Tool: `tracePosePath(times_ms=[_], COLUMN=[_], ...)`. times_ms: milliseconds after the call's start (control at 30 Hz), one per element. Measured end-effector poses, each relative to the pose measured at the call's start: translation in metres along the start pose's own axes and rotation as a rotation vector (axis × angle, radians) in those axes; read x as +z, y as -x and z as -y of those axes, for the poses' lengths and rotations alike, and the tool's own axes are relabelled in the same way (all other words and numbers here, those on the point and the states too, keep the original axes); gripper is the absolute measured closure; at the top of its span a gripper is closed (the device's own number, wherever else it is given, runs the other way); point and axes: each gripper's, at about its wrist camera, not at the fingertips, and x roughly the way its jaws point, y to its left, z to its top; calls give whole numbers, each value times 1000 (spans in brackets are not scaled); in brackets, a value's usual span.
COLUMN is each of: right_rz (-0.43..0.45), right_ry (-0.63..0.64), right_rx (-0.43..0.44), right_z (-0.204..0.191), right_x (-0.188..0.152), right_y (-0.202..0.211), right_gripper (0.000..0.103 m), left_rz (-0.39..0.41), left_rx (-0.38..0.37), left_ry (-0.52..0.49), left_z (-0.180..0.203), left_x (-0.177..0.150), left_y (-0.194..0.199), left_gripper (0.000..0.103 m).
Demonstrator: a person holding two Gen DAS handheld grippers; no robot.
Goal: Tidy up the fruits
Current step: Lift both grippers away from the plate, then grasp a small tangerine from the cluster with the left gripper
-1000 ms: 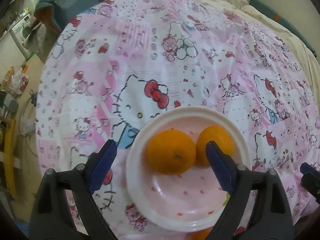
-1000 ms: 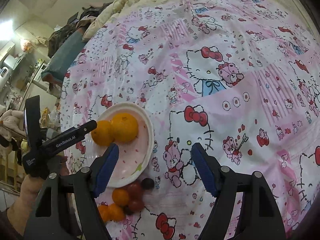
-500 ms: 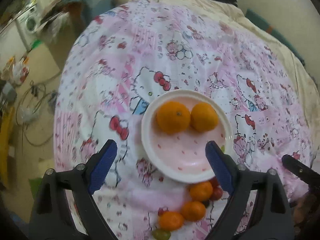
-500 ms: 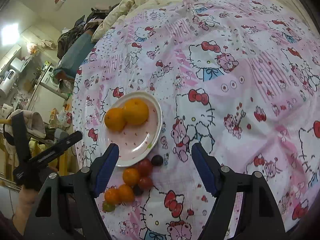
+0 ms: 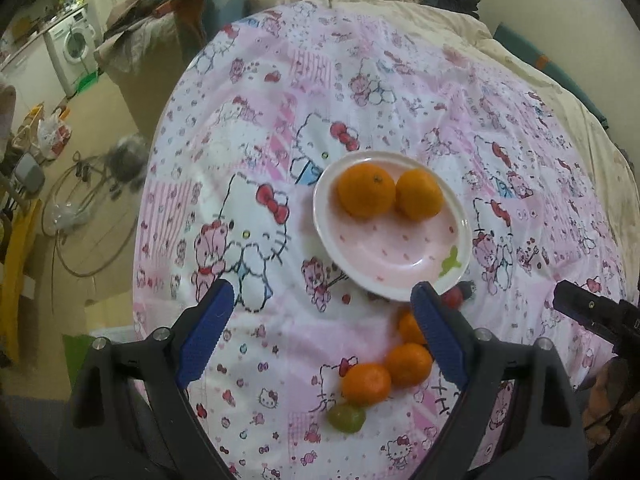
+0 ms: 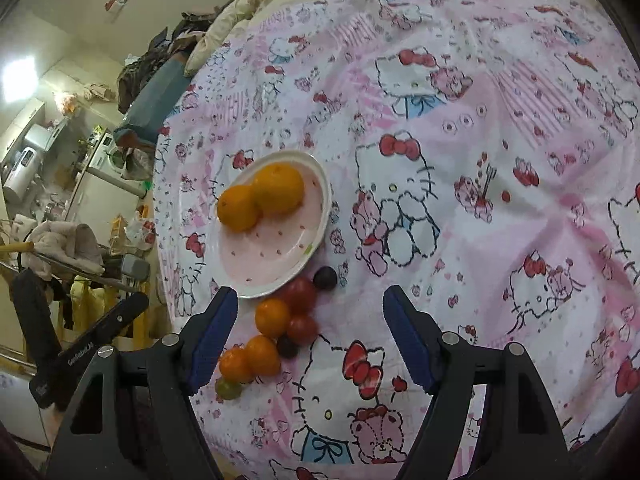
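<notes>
Pink cartoon-print sheet point(image 5: 260, 100) carries a plate point(image 5: 400, 256) with two oranges point(image 5: 366, 194), small fruits point(image 6: 276, 332) loose beside it, left gripper point(image 5: 320, 320) and right gripper point(image 6: 310, 320) both spread, empty.

Small orange point(image 5: 409, 327) half hidden behind blue finger point(image 5: 438, 338).

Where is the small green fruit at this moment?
In both wrist views the green fruit lies on the patterned cloth at the near end of the loose pile, touching a small orange fruit, below the plate.
</notes>
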Motion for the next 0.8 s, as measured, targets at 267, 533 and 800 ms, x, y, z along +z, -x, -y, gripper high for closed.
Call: tracePosePath(times_ms=[267,533,800], right_rz=[-18,-25,-30], right_ry=[10,-7,-14], right_rx=[-35,-48,-56], right_z=[-2,-1,2], right_x=[-2,0,-1], right_y=[-16,-22,-23], right_gripper=[25,25,25], left_rz=[-8,-245,-371], left_rx=[-3,-74,-88], left_ry=[12,-50,-118], left_z=[1,15,29], left_x=[-6,-32,-56], left_y=[-10,-45,-66], left_gripper=[15,21,38])
